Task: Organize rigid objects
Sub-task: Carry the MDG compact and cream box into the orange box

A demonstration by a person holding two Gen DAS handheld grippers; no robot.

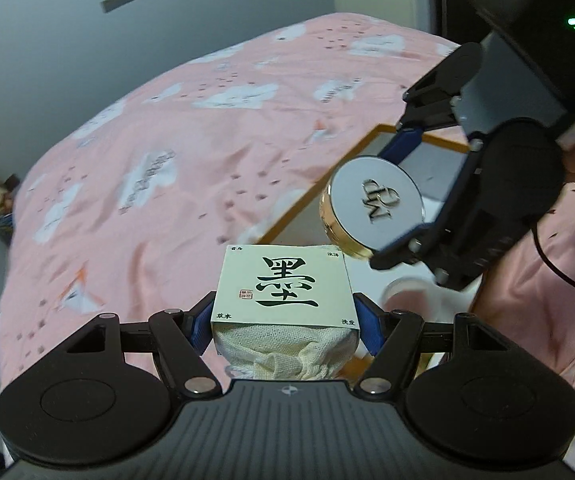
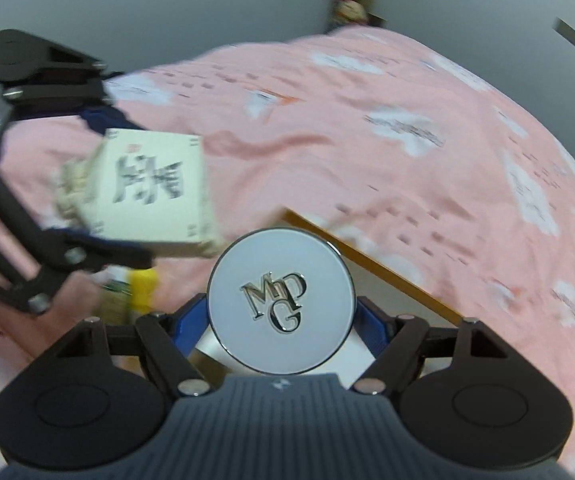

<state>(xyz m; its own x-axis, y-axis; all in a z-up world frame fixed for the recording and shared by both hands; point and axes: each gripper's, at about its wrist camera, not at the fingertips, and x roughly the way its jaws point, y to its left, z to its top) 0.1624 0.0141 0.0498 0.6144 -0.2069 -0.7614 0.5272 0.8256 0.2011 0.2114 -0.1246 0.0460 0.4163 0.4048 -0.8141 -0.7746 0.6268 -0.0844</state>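
My left gripper [image 1: 283, 316] is shut on a pale green square box [image 1: 283, 286] printed with a large black character; a cream mesh pouch hangs out of its near end. To the right, my right gripper [image 1: 393, 190] holds a round jar [image 1: 375, 200] with a silver lid and gold side. In the right wrist view the right gripper [image 2: 281, 320] is shut on that round jar [image 2: 281, 302], lid facing the camera. The green box [image 2: 153, 196] shows at the left, clamped in the left gripper [image 2: 107, 184]. Both are lifted above the bed.
A pink bedspread [image 1: 191, 152] with white cloud prints covers the bed. An open box with an orange rim [image 1: 371, 136] and grey inside lies under the jar, its edge [image 2: 371, 264] running diagonally. A yellow item [image 2: 143, 288] lies below the left gripper. Grey walls stand behind.
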